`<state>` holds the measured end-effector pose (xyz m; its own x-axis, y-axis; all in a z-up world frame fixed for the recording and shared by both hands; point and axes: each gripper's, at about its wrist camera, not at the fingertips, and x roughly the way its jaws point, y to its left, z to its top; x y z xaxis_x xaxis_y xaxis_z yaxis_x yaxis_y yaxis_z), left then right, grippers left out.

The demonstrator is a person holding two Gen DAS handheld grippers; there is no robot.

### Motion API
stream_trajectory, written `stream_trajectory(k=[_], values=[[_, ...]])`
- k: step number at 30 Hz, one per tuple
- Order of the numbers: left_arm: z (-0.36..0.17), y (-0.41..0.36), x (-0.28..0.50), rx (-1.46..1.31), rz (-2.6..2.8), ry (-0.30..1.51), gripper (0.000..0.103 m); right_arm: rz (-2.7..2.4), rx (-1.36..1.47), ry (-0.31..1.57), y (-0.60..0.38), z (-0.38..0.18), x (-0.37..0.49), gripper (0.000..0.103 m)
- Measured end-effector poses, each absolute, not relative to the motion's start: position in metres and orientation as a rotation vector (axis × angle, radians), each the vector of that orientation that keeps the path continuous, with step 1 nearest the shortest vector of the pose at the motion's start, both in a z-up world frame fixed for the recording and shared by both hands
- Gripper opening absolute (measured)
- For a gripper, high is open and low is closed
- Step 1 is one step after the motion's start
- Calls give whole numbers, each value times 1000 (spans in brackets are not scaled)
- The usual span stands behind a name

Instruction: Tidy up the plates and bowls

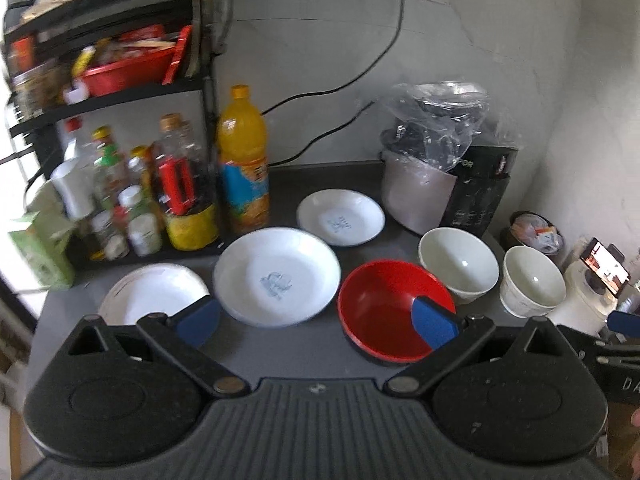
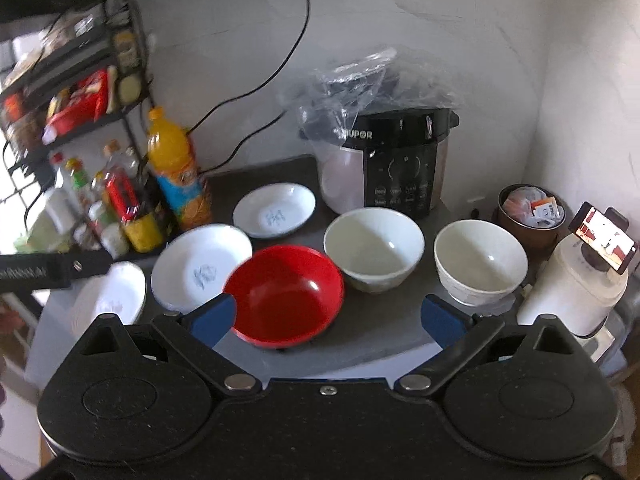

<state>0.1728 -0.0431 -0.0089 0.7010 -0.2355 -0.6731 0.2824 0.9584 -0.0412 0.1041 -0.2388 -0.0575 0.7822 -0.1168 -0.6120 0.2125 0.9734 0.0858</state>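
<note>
On the dark counter [image 1: 304,348] lie three white plates: a large one [image 1: 277,276], a smaller one [image 1: 341,217] behind it, and one [image 1: 154,294] at the left. A red bowl [image 1: 394,312] sits in front, with two cream bowls [image 1: 458,264] [image 1: 534,286] to its right. My left gripper [image 1: 316,324] hovers open above the counter's near edge, its right finger over the red bowl. In the right wrist view my right gripper [image 2: 328,318] is open too, the red bowl [image 2: 285,290] by its left finger and the cream bowls [image 2: 374,248] [image 2: 480,260] beyond.
A black rack [image 1: 100,92] with bottles and jars stands at the left, an orange juice bottle [image 1: 242,160] beside it. A rice cooker [image 2: 394,168] under a plastic bag sits at the back. A brown pot [image 2: 530,216], a white appliance [image 2: 576,292] and a phone [image 2: 604,238] crowd the right corner.
</note>
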Motion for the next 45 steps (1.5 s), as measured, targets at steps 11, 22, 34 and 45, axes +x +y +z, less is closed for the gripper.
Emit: stream_trajectory(k=[11, 22, 34, 45], values=[[-23, -56, 250, 174, -521, 744, 100, -374, 290, 621, -222, -62, 154, 98], [-35, -71, 289, 188, -639, 776, 95, -485, 367, 625, -227, -74, 163, 88], [-44, -108, 323, 149, -645, 833, 71, -432, 531, 651, -278, -95, 182, 69], [-73, -181, 343, 149, -574, 940, 56, -356, 531, 728, -349, -119, 214, 67]])
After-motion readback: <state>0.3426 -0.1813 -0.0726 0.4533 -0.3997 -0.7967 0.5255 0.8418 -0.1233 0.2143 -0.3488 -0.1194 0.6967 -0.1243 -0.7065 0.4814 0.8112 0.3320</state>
